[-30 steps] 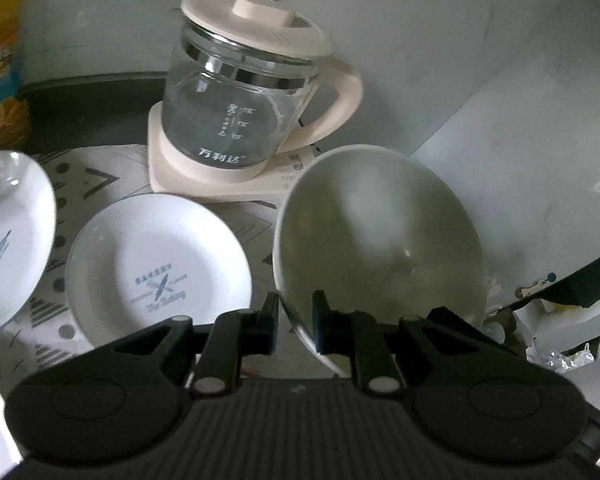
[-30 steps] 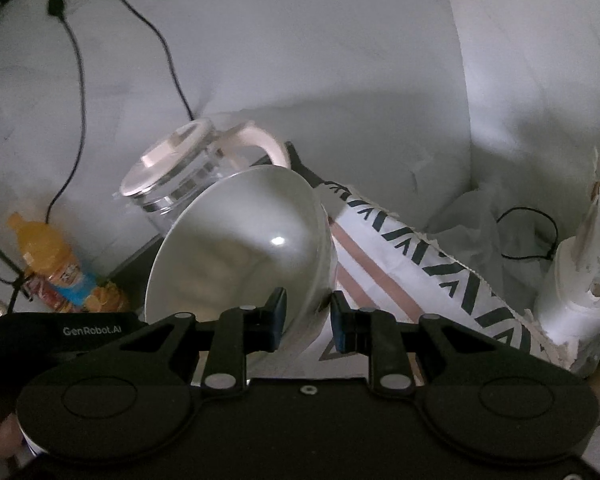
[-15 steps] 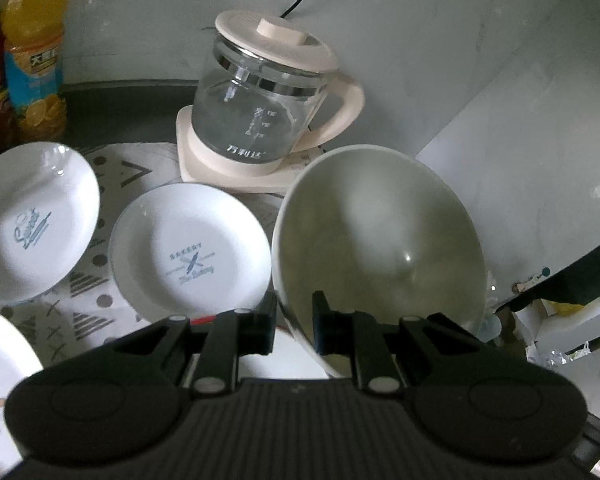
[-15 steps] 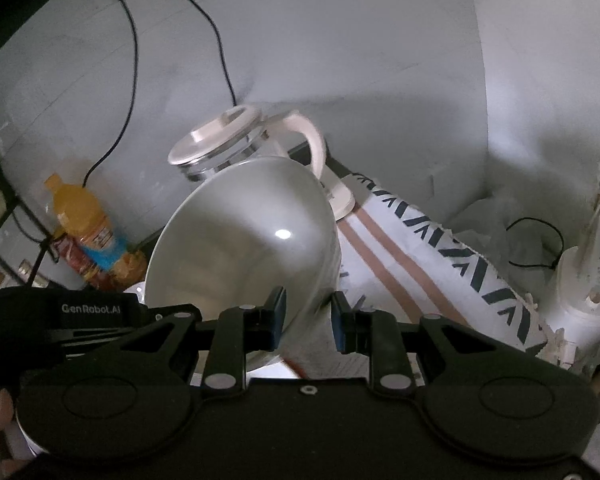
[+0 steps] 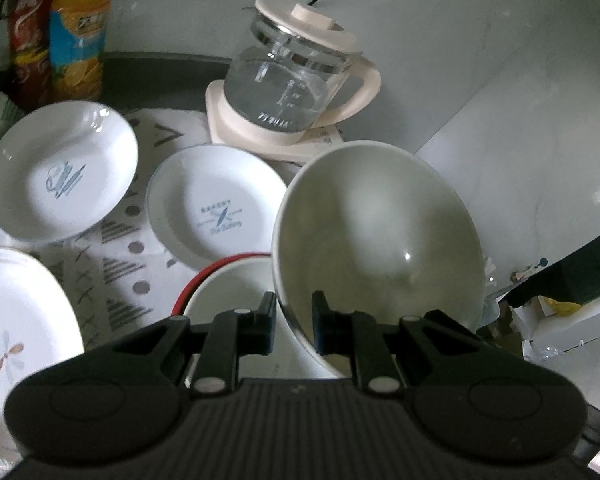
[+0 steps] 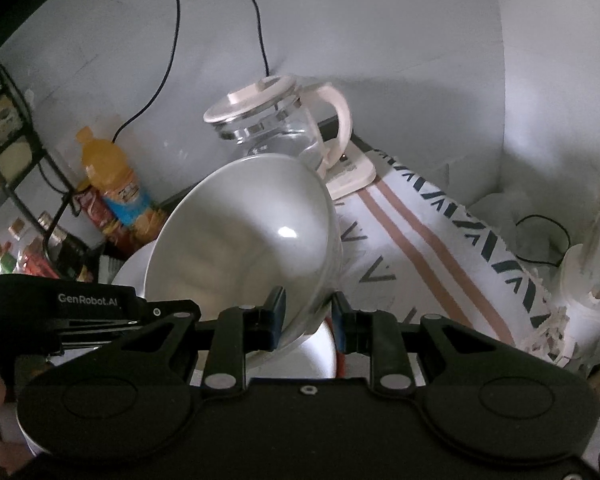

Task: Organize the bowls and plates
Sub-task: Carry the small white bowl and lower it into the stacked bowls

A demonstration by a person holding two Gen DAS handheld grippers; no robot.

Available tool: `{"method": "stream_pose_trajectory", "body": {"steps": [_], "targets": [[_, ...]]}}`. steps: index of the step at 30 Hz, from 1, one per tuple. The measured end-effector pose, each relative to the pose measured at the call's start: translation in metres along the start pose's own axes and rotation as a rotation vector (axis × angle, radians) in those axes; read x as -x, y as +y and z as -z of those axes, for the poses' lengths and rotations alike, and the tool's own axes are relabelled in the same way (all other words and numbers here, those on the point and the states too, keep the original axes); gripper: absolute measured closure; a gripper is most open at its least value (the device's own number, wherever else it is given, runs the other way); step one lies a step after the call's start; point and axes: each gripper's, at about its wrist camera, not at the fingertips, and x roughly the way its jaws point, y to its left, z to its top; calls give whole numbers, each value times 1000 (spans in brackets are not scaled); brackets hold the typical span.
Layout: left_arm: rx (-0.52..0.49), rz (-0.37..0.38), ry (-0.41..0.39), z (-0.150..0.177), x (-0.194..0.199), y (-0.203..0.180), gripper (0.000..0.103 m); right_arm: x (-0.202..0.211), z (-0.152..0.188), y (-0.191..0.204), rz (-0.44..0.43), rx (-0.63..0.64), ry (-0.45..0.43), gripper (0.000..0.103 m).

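Observation:
In the left wrist view my left gripper (image 5: 294, 324) is shut on the near rim of a large white bowl (image 5: 376, 248), which tilts up in front of it. Below it sits a red-rimmed white bowl (image 5: 228, 292). Two small white printed plates (image 5: 60, 172) (image 5: 216, 208) and an oval flowered plate (image 5: 16, 336) lie on the patterned cloth to the left. In the right wrist view my right gripper (image 6: 308, 320) is shut on the rim of a white bowl (image 6: 248, 240) above the red-rimmed bowl (image 6: 320, 356). The left gripper's body (image 6: 60, 320) shows at the left.
A glass kettle (image 5: 292, 88) on a cream base stands at the back by the wall, also the kettle (image 6: 284, 128) in the right view. An orange drink bottle (image 5: 78, 28) and a red snack tube (image 5: 28, 40) stand at the back left. A patterned cloth (image 6: 440, 248) covers the table to the right.
Both grippers have carried their bowls leftward. The kettle has slid right in both views; a further plate, the flowered plate and the red-rimmed bowl have come into sight. Both grips are unchanged.

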Motion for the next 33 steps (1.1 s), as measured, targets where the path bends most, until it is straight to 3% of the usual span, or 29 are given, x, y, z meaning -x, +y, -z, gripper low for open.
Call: {"method": "stream_pose_trajectory", "body": {"steps": [21,33], "targets": [[63,-48,130,42,-17,28,87,-18,30,6,10,38,122,79],[114,-72,121,35,-16,40,84,-40,35,10,21,42,198,79]]}}
